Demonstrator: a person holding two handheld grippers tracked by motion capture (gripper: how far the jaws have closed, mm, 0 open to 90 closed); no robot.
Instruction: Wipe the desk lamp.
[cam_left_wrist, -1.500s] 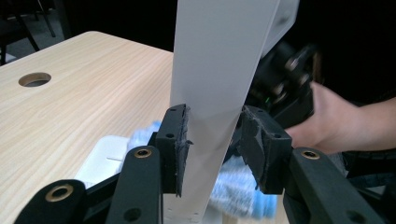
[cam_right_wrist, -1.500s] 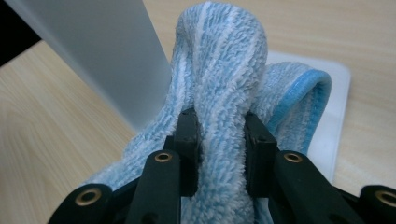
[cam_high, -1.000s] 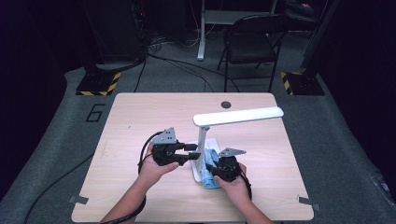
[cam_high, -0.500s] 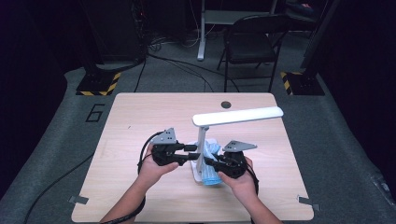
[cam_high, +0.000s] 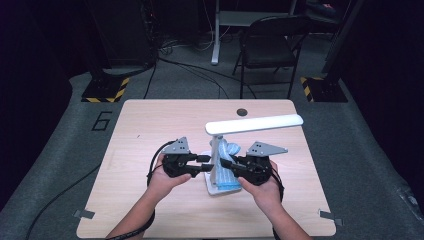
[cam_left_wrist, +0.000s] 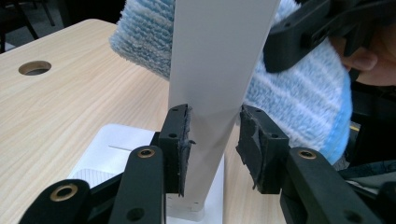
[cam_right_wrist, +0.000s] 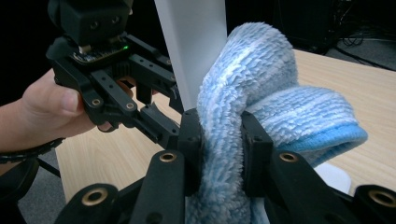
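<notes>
A white desk lamp stands on the wooden table (cam_high: 150, 130), its flat head (cam_high: 255, 124) above a slim upright post (cam_high: 216, 150) and a flat base (cam_high: 214, 190). My left gripper (cam_high: 207, 165) comes in from the left and is shut on the post (cam_left_wrist: 215, 56), with a pad on each side of it low down. My right gripper (cam_right_wrist: 222, 144) is shut on a fluffy blue cloth (cam_right_wrist: 280, 102), which lies against the far side of the post (cam_right_wrist: 196, 42). In the high view the right gripper (cam_high: 226, 164) faces the left one across the post, and the cloth (cam_high: 230, 175) hangs down to the base.
A round cable hole (cam_high: 242, 112) sits near the table's far edge. A black folding chair (cam_high: 270, 50) stands behind the table. Cables run over the grey floor, which bears a painted 6 (cam_high: 102, 121). Bare tabletop lies to the left and right of the lamp.
My right gripper has risen along the post with the blue cloth in it. The left gripper has kept its hold low on the post.
</notes>
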